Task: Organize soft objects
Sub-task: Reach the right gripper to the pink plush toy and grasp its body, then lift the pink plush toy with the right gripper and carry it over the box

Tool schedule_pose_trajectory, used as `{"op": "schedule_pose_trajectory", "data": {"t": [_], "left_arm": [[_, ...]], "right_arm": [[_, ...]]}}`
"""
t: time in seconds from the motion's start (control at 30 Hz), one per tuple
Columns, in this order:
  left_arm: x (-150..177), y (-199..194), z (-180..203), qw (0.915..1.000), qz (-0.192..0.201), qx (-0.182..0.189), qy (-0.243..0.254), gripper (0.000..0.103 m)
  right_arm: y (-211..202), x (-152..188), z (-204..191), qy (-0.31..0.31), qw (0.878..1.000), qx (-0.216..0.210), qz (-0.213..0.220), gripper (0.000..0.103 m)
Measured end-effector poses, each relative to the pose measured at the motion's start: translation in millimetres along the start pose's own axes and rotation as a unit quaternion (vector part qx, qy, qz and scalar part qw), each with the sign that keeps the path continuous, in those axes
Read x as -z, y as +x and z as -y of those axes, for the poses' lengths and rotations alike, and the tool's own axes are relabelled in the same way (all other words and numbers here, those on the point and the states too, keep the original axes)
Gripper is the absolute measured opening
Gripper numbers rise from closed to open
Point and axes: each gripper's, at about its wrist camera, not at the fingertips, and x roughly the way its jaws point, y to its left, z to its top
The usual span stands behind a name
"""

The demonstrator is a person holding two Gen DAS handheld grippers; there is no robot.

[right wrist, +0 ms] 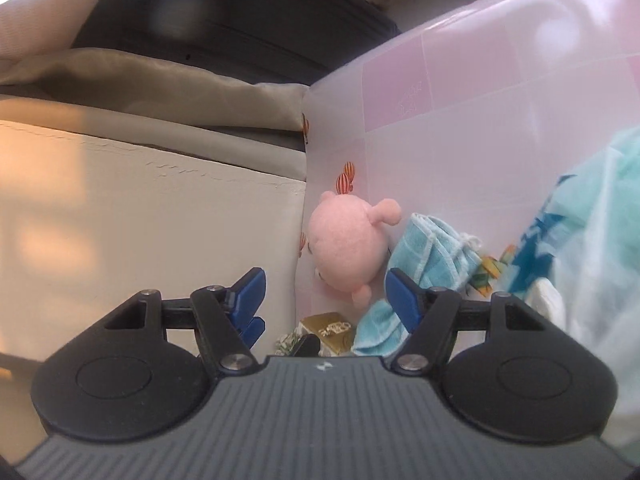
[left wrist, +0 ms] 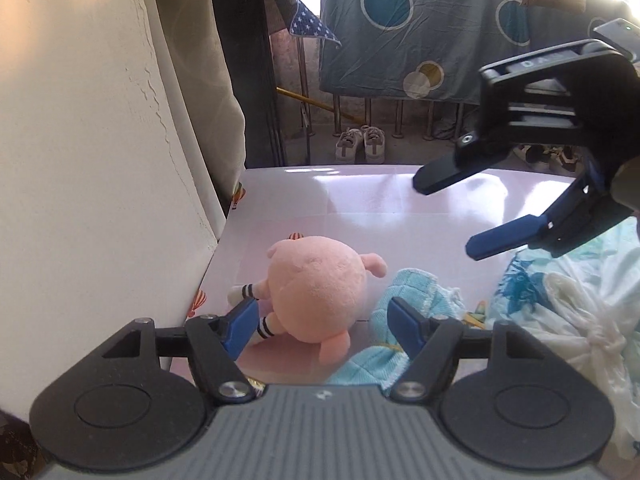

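1. Plush (left wrist: pixel 316 300): face turned away; lower body partly behind the left gripper (left wrist: pixel 320 320) fingers.
2. Printed cloth (right wrist: pixel 592 248): blurred, cut by the right edge.
3. Gold item (right wrist: pixel 332 332): partly hidden, unidentifiable.
4. Towel (right wrist: pixel 432 248): lower part behind a finger.

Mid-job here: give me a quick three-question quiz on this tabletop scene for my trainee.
1. True or false: the round pink plush toy lies between the open jaws of the left gripper.
2. What lies directly to the right of the plush toy in the left wrist view? A) a folded light blue terry towel B) a red ball C) a glass jar
3. Fill in: the right gripper hovers above the glossy pink table with its jaws ____.

Key: 1 true. 2 A, the folded light blue terry towel. 3 open, with nothing between them.
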Motion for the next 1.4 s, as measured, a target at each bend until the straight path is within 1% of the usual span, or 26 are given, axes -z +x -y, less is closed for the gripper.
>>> {"op": "schedule_pose_trajectory", "data": {"t": [0.1, 0.2, 0.3, 0.43, 0.57, 0.67, 0.87, 1.0, 1.2, 1.3, 1.4], "left_arm": [[-7, 23, -4, 0.9998, -0.02, 0.004, -0.006, 0.072], [-11, 46, -8, 0.9986, -0.047, 0.01, -0.019, 0.072], [-10, 60, -12, 0.9973, -0.062, 0.023, -0.032, 0.072], [-9, 73, -16, 0.9952, -0.079, 0.034, -0.048, 0.072], [-9, 78, -17, 0.9943, -0.085, 0.036, -0.053, 0.071], [-10, 77, -16, 0.9942, -0.085, 0.035, -0.056, 0.07], [-18, 57, -13, 0.9957, -0.069, 0.035, -0.051, 0.07], [-25, 24, -5, 0.9975, -0.04, 0.038, -0.045, 0.07], [-31, -34, 17, 0.9974, 0.001, 0.064, -0.033, 0.069], [-31, -61, 36, 0.9965, 0.016, 0.079, -0.021, 0.069], [-30, -89, 59, 0.9941, 0.029, 0.104, -0.009, 0.068]], "right_arm": [[35, -15, 8, 0.02, 1.0, 0.009, -0.019, 0.066], [63, -24, 13, 0.029, 0.999, 0.019, -0.029, 0.066], [88, -29, 18, 0.035, 0.998, 0.025, -0.037, 0.066], [102, -31, 21, 0.035, 0.998, 0.027, -0.048, 0.067], [110, -28, 22, 0.031, 0.998, 0.01, -0.051, 0.067], [107, -27, 17, 0.021, 0.999, 0.008, -0.043, 0.064], [82, -20, 5, 0.014, 0.999, -0.003, -0.029, 0.062], [49, -11, -11, -0.003, 1.0, -0.018, -0.009, 0.061], [-17, 17, -19, -0.016, 0.999, -0.037, 0.029, 0.06], [-55, 36, -15, -0.019, 0.998, -0.044, 0.05, 0.06], [-93, 53, -8, -0.019, 0.996, -0.047, 0.072, 0.06]]}}
